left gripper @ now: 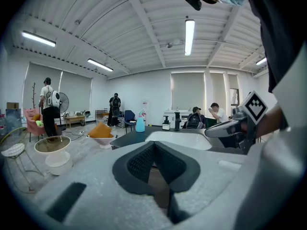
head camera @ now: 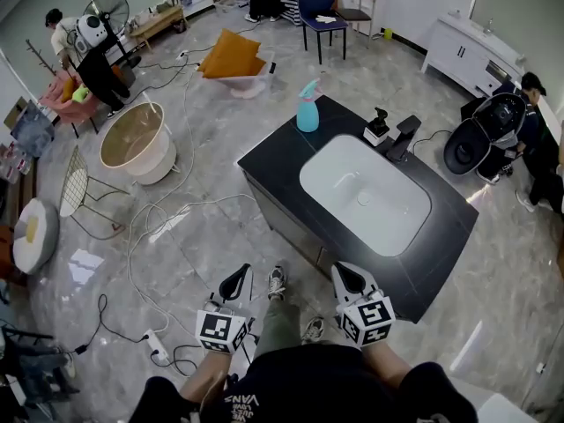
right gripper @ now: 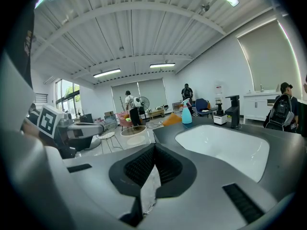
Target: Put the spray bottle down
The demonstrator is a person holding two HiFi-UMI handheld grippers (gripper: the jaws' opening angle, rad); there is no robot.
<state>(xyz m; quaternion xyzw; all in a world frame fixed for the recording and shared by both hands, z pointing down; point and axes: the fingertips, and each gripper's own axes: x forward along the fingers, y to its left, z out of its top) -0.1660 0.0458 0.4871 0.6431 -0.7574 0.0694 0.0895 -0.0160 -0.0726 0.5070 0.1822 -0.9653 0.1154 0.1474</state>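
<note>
Turquoise spray bottle stands upright on the black counter's far corner, well apart from both grippers. Left gripper and right gripper have their jaws together and empty. Placement judged complete; avoid knocking the bottle.

Looks like a big open test studio dressed with home fixtures. Centred on a black island counter with a white sink. Left of it, a freestanding tub and a power strip on marble floor. Beyond it, a fan and chairs. Overhead, strip lights.
</note>
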